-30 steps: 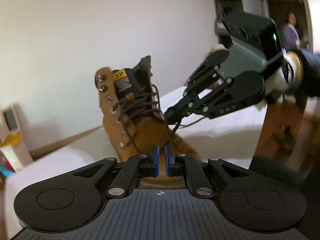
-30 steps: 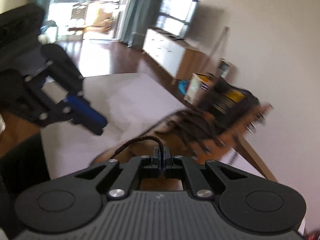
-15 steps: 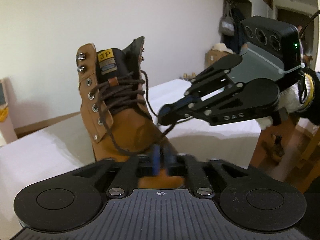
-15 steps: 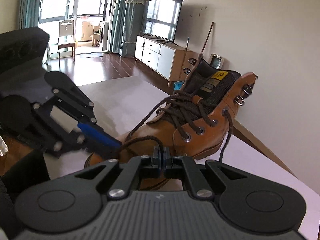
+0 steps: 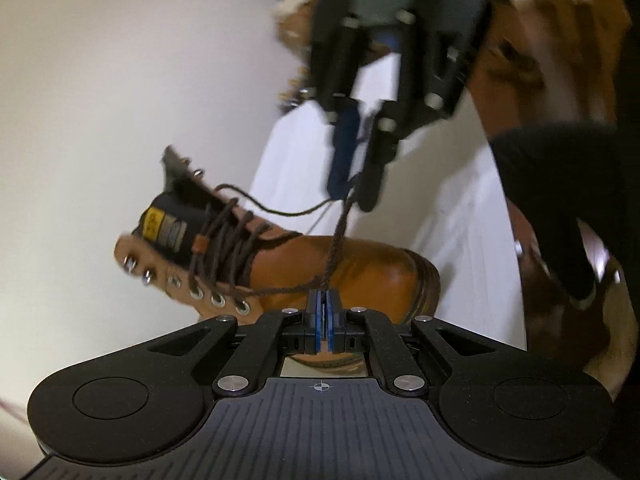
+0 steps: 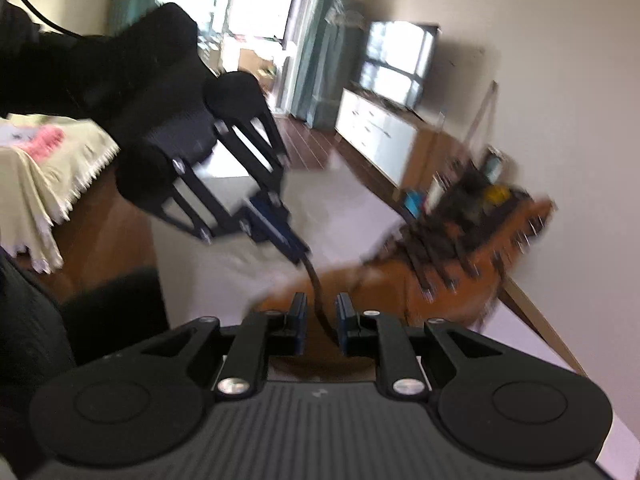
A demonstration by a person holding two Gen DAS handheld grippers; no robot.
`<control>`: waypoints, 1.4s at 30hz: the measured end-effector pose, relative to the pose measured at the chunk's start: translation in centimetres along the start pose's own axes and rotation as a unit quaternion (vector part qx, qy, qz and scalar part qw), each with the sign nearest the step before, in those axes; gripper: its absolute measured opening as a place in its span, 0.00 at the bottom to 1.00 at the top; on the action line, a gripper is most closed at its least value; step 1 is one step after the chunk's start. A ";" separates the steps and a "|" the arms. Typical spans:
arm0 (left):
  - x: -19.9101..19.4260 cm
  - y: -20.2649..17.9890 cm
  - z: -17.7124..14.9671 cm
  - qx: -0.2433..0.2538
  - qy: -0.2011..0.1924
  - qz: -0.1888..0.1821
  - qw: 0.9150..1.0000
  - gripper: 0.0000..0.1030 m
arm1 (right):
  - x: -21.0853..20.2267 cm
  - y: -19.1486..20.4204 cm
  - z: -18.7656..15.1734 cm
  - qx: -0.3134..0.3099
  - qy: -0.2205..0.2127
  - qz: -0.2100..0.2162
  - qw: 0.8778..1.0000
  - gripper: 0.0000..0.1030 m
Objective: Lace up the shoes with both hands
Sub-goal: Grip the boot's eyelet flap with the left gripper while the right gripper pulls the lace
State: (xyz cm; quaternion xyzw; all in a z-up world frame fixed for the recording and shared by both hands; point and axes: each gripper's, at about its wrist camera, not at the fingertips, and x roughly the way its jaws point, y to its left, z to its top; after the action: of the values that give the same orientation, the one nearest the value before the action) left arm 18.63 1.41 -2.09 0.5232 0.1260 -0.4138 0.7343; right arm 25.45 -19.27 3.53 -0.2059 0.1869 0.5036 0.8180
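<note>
A tan boot (image 5: 352, 268) with dark brown laces lies on the white table (image 5: 460, 208); the left wrist view is rolled, so it looks tipped. My left gripper (image 5: 323, 308) is shut on a lace strand (image 5: 336, 240) just over the toe. That strand runs up to my right gripper (image 5: 354, 196). In the right wrist view my right gripper (image 6: 320, 320) has its jaws opening. The lace (image 6: 318, 296) hangs loose between the pads, and neither pad presses on it. My left gripper (image 6: 299, 252) pinches the same lace a little ahead. The boot (image 6: 440, 284) is blurred at the right.
The table (image 6: 224, 248) stands against a pale wall (image 5: 120, 100). A black sleeve (image 5: 560, 200) fills the right side of the left wrist view. A bed with a cream cover (image 6: 40, 168) stands at the left, and a white TV cabinet (image 6: 380, 136) stands behind on wooden floor.
My left gripper has rolled and closed on the lace near the toe. My right gripper's jaws, shut on the lace before, now stand apart around it.
</note>
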 end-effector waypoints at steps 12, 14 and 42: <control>-0.1 -0.6 -0.1 0.035 -0.019 0.014 0.999 0.03 | 3.4 -0.4 0.6 -0.029 0.016 0.037 0.999 0.10; -0.1 -0.4 -0.3 0.021 -0.021 0.016 0.999 0.04 | 3.6 -0.5 0.5 -0.022 0.017 0.034 0.999 0.04; 7.0 13.0 -1.3 -0.489 0.032 0.149 0.859 0.43 | 1.1 -3.6 -0.8 0.050 -0.056 -0.174 0.982 0.04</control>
State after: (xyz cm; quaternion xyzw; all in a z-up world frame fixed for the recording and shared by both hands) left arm 32.96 0.68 1.72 0.1220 0.2566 -0.1674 0.9441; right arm 29.08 -20.36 2.88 -0.1656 0.1272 0.3547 0.9113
